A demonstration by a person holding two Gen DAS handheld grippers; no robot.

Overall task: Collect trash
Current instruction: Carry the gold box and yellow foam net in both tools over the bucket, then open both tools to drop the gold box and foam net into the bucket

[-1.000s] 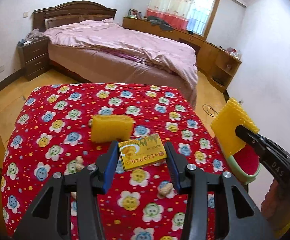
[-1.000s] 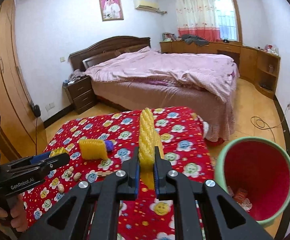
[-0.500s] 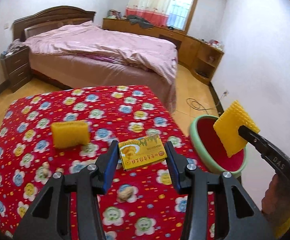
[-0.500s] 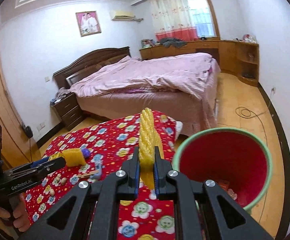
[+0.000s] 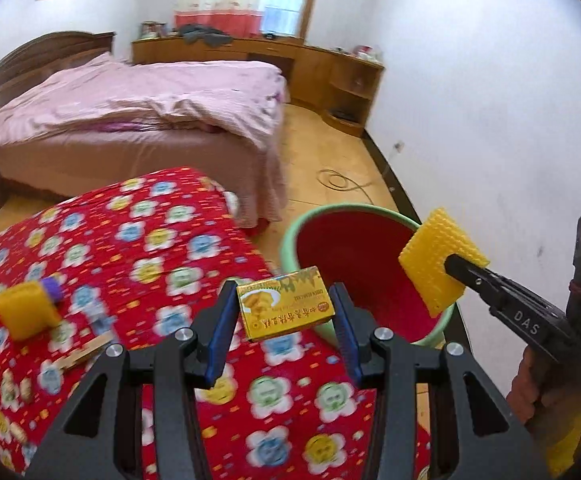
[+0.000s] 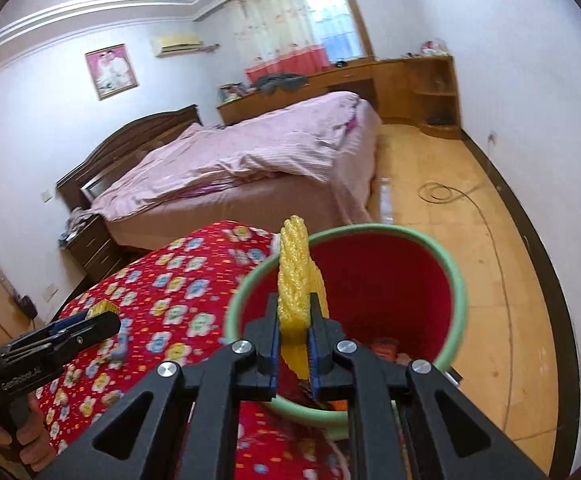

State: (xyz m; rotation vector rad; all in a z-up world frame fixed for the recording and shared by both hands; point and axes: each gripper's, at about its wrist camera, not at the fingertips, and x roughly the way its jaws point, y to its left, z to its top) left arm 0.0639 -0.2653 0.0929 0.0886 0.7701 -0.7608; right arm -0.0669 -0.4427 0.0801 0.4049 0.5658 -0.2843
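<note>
The right gripper [image 5: 450,264] bears the white letters "DAS" along the side of its black arm, seen in the left wrist view. The left gripper [image 6: 102,320] carries "GenRobot.AI" in small white print on its black body, seen in the right wrist view. The yellow box [image 5: 286,308] has red Chinese characters along its lower edge and a line of small Latin capitals, too small to read.
</note>
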